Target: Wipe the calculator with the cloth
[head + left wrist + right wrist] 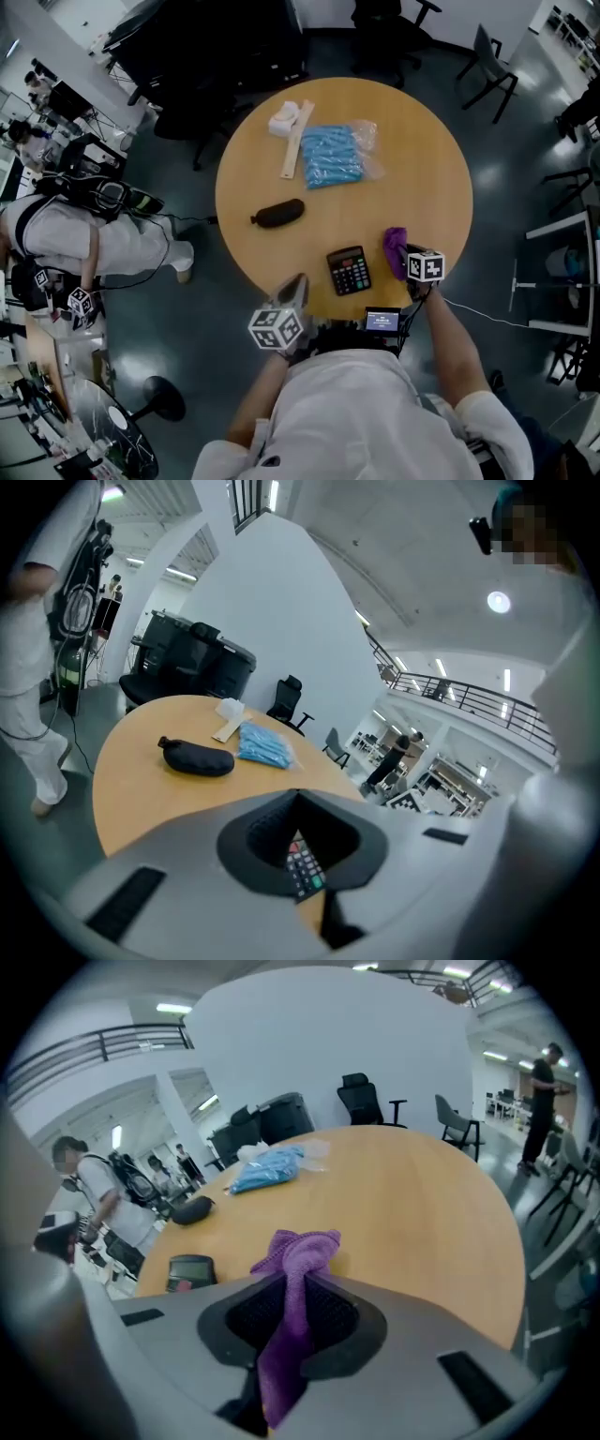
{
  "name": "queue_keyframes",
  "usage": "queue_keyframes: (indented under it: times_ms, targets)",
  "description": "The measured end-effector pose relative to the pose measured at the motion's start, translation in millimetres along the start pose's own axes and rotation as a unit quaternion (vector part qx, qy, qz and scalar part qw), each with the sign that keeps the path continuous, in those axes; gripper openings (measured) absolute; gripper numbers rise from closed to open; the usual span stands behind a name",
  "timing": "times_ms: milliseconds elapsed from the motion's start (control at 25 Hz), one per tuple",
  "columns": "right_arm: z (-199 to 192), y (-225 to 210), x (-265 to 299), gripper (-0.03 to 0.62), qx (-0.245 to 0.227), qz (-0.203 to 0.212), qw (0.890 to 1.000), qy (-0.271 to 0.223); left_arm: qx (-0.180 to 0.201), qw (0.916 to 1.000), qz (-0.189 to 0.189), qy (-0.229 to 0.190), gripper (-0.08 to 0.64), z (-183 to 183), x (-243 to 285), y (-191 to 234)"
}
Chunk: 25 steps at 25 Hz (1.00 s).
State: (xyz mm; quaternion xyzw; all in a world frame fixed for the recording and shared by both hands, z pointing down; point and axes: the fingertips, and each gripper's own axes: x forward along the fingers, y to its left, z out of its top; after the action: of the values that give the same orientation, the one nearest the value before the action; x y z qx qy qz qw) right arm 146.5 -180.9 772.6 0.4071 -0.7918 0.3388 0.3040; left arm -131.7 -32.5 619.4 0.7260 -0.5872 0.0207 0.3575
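Reaching over the table's (412,169) near edge, the right gripper (404,258) pinches the purple cloth (394,244) just right of the calculator (349,270). The left gripper (292,287) hovers clenched and empty; its own view shows only a sliver of keys.

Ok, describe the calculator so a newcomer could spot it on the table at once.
Start at the round wooden table and go to the edge nearest the person. The calculator lies flat there, just left of the purple cloth pinched in the right gripper. It is the only black slab with a screen and rows of keys; the black pouch farther in is rounded and plain.
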Motion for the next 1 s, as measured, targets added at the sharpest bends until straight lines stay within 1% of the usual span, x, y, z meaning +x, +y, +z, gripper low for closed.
queue_keyframes:
  times_ms: [80, 120, 160, 200, 240, 360, 480, 520, 560, 640, 760, 880, 920, 1000]
  targets:
    - [-3, -17, 5, 0.069, -0.014, -0.051, 0.998, 0.023, 0.013, 0.9999, 0.001, 0.000, 0.008, 1, -1, 0]
    - [-4, -25, 6, 0.093, -0.026, -0.074, 0.996, 0.032, 0.018, 0.9998, 0.002, 0.001, 0.008, 0, -1, 0]
    - [-4, -31, 6, 0.158, -0.040, -0.094, 0.994, 0.039, 0.021, 0.9998, 0.004, 0.003, 0.008, -2, -1, 0]
    - [-3, -36, 5, 0.188, -0.055, -0.110, 0.991, 0.042, 0.025, 0.9997, 0.007, 0.003, 0.008, -3, -1, 1]
    - [0, -40, 3, 0.199, -0.069, -0.123, 0.989, 0.040, 0.031, 0.9994, 0.014, 0.002, 0.008, -4, -1, 4]
    - [12, -44, -11, 0.207, -0.091, -0.150, 0.984, 0.013, 0.055, 0.9976, 0.041, -0.006, 0.008, -4, -5, 11]
    - [33, -40, -41, 0.206, -0.110, -0.165, 0.979, -0.037, 0.069, 0.9966, 0.044, -0.014, 0.008, 0, -6, 10]
    - [43, -34, -54, 0.204, -0.125, -0.166, 0.976, -0.059, 0.072, 0.9963, 0.042, -0.017, 0.008, 3, -5, 8]
    - [55, -25, -69, 0.186, -0.142, -0.165, 0.972, -0.086, 0.076, 0.9960, 0.040, -0.022, 0.008, 7, -4, 6]
    - [78, 1, -105, 0.122, -0.164, -0.157, 0.963, -0.148, 0.086, 0.9948, 0.039, -0.039, 0.008, 19, -6, 0]
    - [110, 54, -161, 0.056, -0.163, -0.131, 0.947, -0.244, 0.098, 0.9915, 0.036, -0.078, 0.008, 48, -14, -14]
    - [135, 110, -212, 0.026, -0.168, -0.097, 0.926, -0.324, 0.103, 0.9866, 0.024, -0.124, 0.008, 87, -25, -38]
    - [140, 128, -226, 0.021, -0.165, -0.082, 0.920, -0.346, 0.112, 0.9841, 0.019, -0.137, 0.008, 99, -31, -48]
    - [141, 156, -247, 0.017, -0.152, -0.052, 0.912, -0.377, 0.144, 0.9765, 0.009, -0.160, 0.008, 118, -44, -71]
